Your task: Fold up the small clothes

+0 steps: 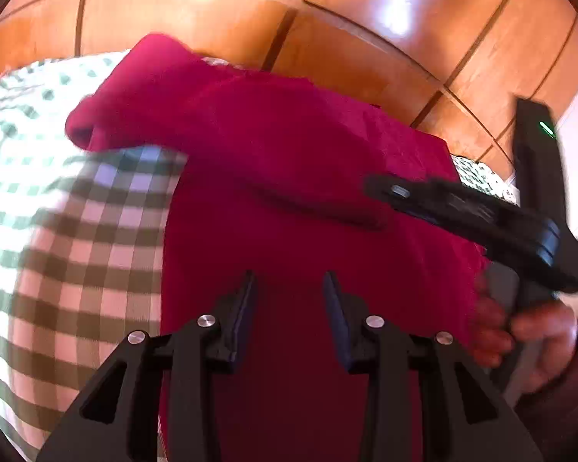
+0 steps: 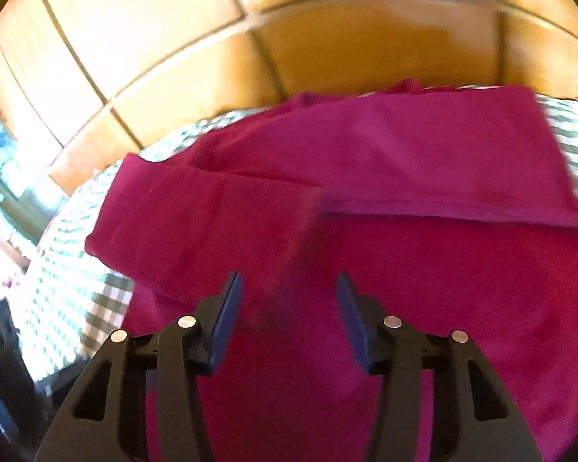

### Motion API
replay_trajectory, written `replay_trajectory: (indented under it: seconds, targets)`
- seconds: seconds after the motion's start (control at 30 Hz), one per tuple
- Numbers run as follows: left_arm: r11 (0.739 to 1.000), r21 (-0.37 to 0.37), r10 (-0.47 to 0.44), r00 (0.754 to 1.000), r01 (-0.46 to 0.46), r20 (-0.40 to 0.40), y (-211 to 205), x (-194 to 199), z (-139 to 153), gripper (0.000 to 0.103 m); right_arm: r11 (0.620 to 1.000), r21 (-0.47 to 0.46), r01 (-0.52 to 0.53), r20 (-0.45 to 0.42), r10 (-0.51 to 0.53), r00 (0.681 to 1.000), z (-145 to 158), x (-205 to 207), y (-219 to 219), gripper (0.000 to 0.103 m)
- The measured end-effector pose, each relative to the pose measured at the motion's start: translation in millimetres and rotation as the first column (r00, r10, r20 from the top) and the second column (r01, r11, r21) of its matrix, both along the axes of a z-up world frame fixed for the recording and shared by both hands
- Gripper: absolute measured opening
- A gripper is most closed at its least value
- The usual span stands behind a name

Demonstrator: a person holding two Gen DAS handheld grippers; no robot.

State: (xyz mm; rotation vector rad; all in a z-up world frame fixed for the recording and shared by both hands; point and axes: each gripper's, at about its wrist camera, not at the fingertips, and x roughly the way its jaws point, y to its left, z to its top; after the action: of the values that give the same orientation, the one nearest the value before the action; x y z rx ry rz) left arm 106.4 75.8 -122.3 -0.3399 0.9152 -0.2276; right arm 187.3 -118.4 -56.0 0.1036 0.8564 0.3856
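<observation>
In the left wrist view, the left gripper [image 1: 289,288] is hanging over the magenta garment [image 1: 273,161] with its jaws standing partly apart. Nothing is sitting between them; the cloth is lying beneath and beyond the fingertips, and the blur keeps me from telling whether they are touching it. Just to the right, a hand [image 1: 520,331] is gripping the handle of the right gripper [image 1: 385,188], whose black body is reaching across the garment's right side.

In the right wrist view, the right gripper's jaws are likewise standing partly apart and holding nothing, with the garment spreading below and ahead of them. A folded flap is lying across the garment's far half, and a sleeve-like piece is stretching toward the left edge of the bench.

The garment is resting on the green-and-white checked cloth [image 1: 77,238] covering the bench [image 2: 31,308], reaching nearly to its far edge. Beyond that edge, the brown tiled floor [image 1: 366,38] is shining with bright reflections.
</observation>
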Motion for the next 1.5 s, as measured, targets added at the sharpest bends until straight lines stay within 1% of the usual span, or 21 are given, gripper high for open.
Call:
replay_trajectory:
  seconds: [0.07, 0.1, 0.13, 0.17, 0.23, 0.33, 0.43, 0.5, 0.6, 0.73, 0.87, 0.93, 0.97, 1.0, 1.03, 1.07, 1.13, 1.2, 1.3, 1.4, 1.5]
  targets:
    - [1.0, 0.001, 0.001, 1.0, -0.001, -0.002, 1, -1, -4, 0.036, 0.996, -0.085, -0.012, 0.021, 0.014, 1.0, -1, 6, 19, 0.032]
    - [1.0, -0.003, 0.001, 1.0, -0.001, -0.001, 0, -1, -7, 0.036, 0.993, -0.119, -0.021, 0.034, 0.025, 0.999, 1, 5, 26, 0.015]
    - [1.0, -0.009, 0.002, 1.0, -0.002, 0.0, 2, -2, -8, 0.036, 0.988, -0.149, -0.037, 0.053, 0.045, 0.998, 9, 4, 32, 0.005]
    - [1.0, -0.011, 0.002, 1.0, -0.002, -0.002, 2, -2, -9, 0.036, 0.986, -0.161, -0.041, 0.082, 0.054, 0.995, 19, 1, 35, 0.005]
    - [1.0, -0.013, 0.005, 1.0, -0.005, -0.002, 4, -6, -11, 0.036, 0.983, -0.18, -0.041, 0.185, 0.075, 0.98, 51, -9, 32, 0.005]
    - [1.0, 0.0, 0.006, 1.0, -0.006, 0.003, 2, -7, -11, 0.036, 0.984, -0.179, 0.003, 0.304, 0.053, 0.951, 95, -16, 11, 0.005]
    - [1.0, -0.003, 0.008, 1.0, -0.008, 0.004, 1, -4, -10, 0.036, 0.984, -0.159, 0.082, 0.357, -0.02, 0.934, 122, -6, -24, 0.005]
    - [1.0, -0.008, 0.01, 1.0, -0.01, 0.004, 2, -5, -11, 0.036, 0.974, -0.163, 0.155, 0.373, -0.084, 0.924, 130, 7, -53, 0.005]
    - [1.0, 0.0, 0.01, 1.0, -0.01, 0.003, 2, -5, -11, 0.036, 0.955, -0.177, 0.238, 0.358, -0.163, 0.92, 123, 26, -91, 0.005]
    - [1.0, 0.002, 0.011, 1.0, -0.011, 0.002, -2, -2, -10, 0.036, 0.917, -0.197, 0.347, 0.268, -0.29, 0.919, 88, 56, -137, 0.005]
    - [1.0, 0.004, 0.011, 1.0, -0.011, -0.011, -4, -1, -9, 0.036, 0.898, -0.198, 0.394, 0.171, -0.364, 0.916, 46, 67, -162, 0.005]
    - [1.0, -0.008, 0.015, 0.999, -0.015, -0.03, -2, 1, -3, 0.037, 0.901, -0.178, 0.397, 0.116, -0.381, 0.917, 27, 72, -172, 0.005]
    - [0.999, -0.029, 0.023, 0.999, -0.024, -0.036, 2, 2, 2, 0.037, 0.903, -0.165, 0.397, 0.098, -0.385, 0.918, 21, 72, -175, 0.006]
    - [0.998, -0.042, 0.038, 0.999, -0.039, -0.029, 7, 4, 8, 0.04, 0.907, -0.146, 0.395, 0.088, -0.386, 0.918, 18, 72, -179, 0.011]
    - [0.998, -0.048, 0.047, 0.999, -0.048, -0.02, 11, 5, 12, 0.042, 0.908, -0.128, 0.399, 0.087, -0.391, 0.916, 18, 70, -183, 0.024]
    - [0.996, -0.061, 0.062, 0.998, -0.062, -0.006, 17, 9, 19, 0.043, 0.908, -0.114, 0.402, 0.094, -0.393, 0.915, 19, 68, -186, 0.03]
    - [0.993, -0.079, 0.086, 0.996, -0.084, 0.015, 29, 19, 30, 0.048, 0.9, -0.094, 0.426, 0.129, -0.413, 0.901, 27, 58, -190, 0.055]
    - [0.99, -0.086, 0.118, 0.993, -0.116, 0.024, 40, 39, 37, 0.051, 0.905, -0.078, 0.419, 0.165, -0.402, 0.9, 36, 49, -189, 0.056]
    - [0.983, -0.108, 0.152, 0.988, -0.15, 0.004, 51, 74, 37, 0.053, 0.92, -0.071, 0.385, 0.195, -0.365, 0.91, 44, 43, -182, 0.056]
    - [0.974, -0.139, 0.173, 0.984, -0.177, -0.039, 55, 113, 30, 0.054, 0.937, -0.081, 0.339, 0.197, -0.318, 0.927, 44, 46, -171, 0.056]
    - [0.966, -0.16, 0.195, 0.978, -0.204, -0.071, 58, 148, 23, 0.054, 0.939, -0.108, 0.326, 0.193, -0.302, 0.934, 40, 54, -163, 0.056]
